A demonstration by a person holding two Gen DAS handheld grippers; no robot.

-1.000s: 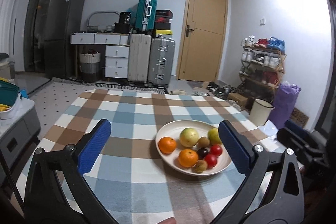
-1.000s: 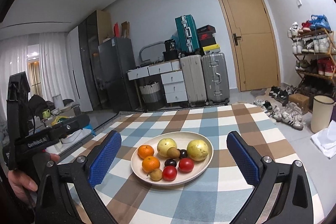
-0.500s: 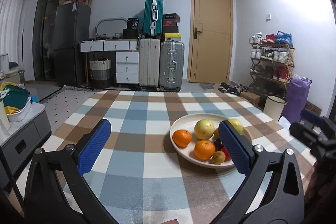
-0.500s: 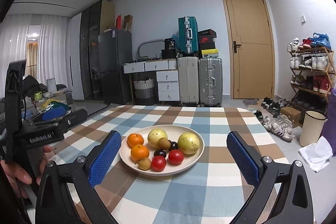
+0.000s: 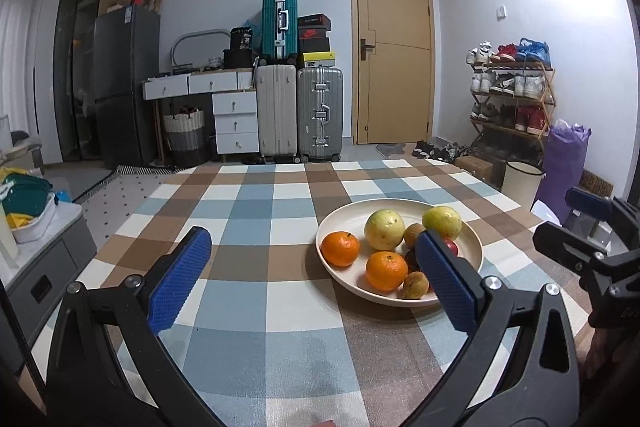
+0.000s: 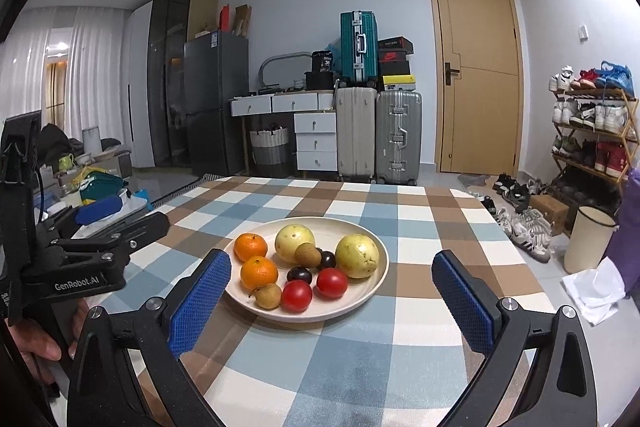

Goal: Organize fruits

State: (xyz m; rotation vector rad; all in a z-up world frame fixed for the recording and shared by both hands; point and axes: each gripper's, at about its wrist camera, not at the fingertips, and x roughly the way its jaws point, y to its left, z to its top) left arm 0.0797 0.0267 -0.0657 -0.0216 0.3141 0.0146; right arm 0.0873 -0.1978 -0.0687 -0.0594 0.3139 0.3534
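Hovering wide apart, empty: left gripper (image 5: 312,279) | right gripper (image 6: 332,301) | plate (image 6: 374,301) untouched

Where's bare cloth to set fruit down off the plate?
Bare checked tablecloth lies left of the plate, and more between plate and the table's far edge. The plate itself is crowded; the right tool hovers open before it.

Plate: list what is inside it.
The plate holds two oranges, two yellow-green fruits, two red ones, two dark ones and two small brown ones. Anything beneath them is hidden.
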